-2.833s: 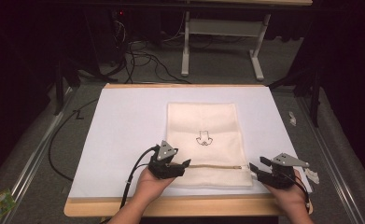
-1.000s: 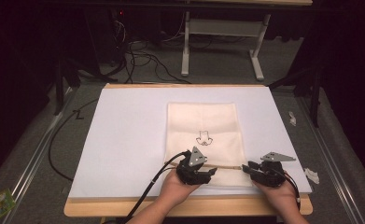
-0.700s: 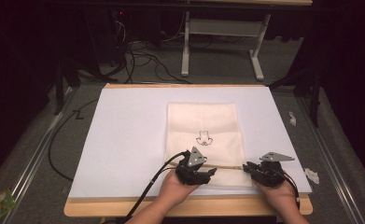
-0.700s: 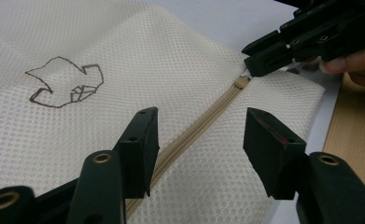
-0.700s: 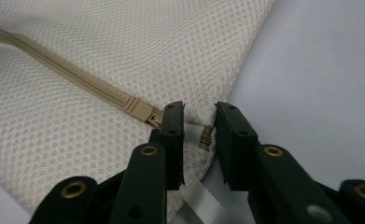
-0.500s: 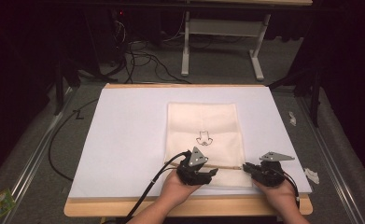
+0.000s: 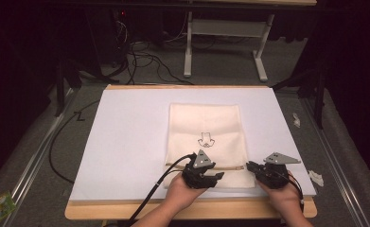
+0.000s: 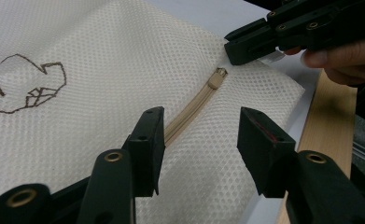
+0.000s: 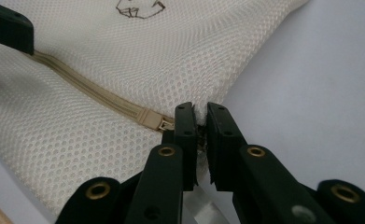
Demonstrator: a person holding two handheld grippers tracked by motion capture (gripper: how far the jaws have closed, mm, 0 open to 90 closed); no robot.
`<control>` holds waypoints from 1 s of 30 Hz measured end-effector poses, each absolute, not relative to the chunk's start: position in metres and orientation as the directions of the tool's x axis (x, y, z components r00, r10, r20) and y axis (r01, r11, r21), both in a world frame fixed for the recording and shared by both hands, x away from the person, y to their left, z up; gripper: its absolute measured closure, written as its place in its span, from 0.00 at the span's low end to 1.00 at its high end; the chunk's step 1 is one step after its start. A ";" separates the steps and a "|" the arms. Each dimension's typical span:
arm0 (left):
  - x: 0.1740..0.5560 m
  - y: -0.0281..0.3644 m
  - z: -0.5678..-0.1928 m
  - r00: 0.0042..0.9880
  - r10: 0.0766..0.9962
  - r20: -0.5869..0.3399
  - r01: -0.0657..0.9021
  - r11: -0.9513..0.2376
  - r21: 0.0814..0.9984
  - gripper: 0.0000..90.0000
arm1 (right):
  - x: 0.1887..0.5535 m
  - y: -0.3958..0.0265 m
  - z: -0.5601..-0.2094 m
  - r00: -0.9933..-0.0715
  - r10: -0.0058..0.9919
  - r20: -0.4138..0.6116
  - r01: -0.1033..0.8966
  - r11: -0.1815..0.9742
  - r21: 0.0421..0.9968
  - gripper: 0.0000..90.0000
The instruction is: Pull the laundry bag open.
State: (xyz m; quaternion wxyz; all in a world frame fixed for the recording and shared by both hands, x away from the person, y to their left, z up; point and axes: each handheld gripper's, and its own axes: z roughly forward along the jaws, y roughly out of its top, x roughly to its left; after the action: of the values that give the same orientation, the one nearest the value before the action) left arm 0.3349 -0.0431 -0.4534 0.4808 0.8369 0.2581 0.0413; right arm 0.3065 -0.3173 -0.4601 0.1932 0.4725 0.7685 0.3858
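A cream mesh bag [image 7: 205,124] with a small dark drawing lies flat on the white mat [image 7: 126,142]. Its tan zipper [image 8: 193,111] runs across the near end. My left gripper [image 8: 201,123] hovers low over the zipper's middle, open; its jaws have just been closing, and the zipper lies between the pads, which do not press it. In the high view it sits at the bag's near edge [image 7: 218,176]. My right gripper [image 9: 200,114] is shut on the bag's right edge, just beside the zipper's metal end [image 9: 165,123]; the high view shows it at the bag's near right corner [image 7: 250,166].
The mat covers a wooden table [image 7: 239,208] whose front edge runs just below both hands. White scraps [image 7: 316,178] lie off the mat's right side. A black cable [image 7: 154,194] trails from the left gripper. Table legs [image 7: 260,56] and cables stand behind.
Since the earliest frame my left gripper has moved right along the zipper to the bag's middle, and my right gripper has moved left onto the bag's edge. Over the last second both hands stay put.
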 end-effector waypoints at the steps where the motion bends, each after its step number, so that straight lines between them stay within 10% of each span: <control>1: 0.335 -0.044 -0.453 0.862 0.470 -0.191 0.399 -0.397 0.826 0.58 | 0.306 -0.317 -0.460 -0.479 0.875 0.068 0.577 0.256 0.776 0.94; 20: 0.351 -0.090 -0.465 0.838 0.481 -0.257 0.464 -0.382 0.799 0.93 | 0.304 -0.317 -0.451 -0.505 0.862 0.046 0.519 0.261 0.814 0.94; 30: 0.356 -0.102 -0.468 0.830 0.482 -0.280 0.481 -0.367 0.796 0.83 | 0.303 -0.316 -0.449 -0.512 0.858 0.040 0.506 0.264 0.821 0.94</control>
State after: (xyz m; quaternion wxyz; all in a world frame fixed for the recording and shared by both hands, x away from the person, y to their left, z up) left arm 0.3555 -0.1023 -0.4682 0.4812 0.8268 0.2913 0.0004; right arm 0.3028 -0.3157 -0.4488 0.2136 0.4455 0.7657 0.4119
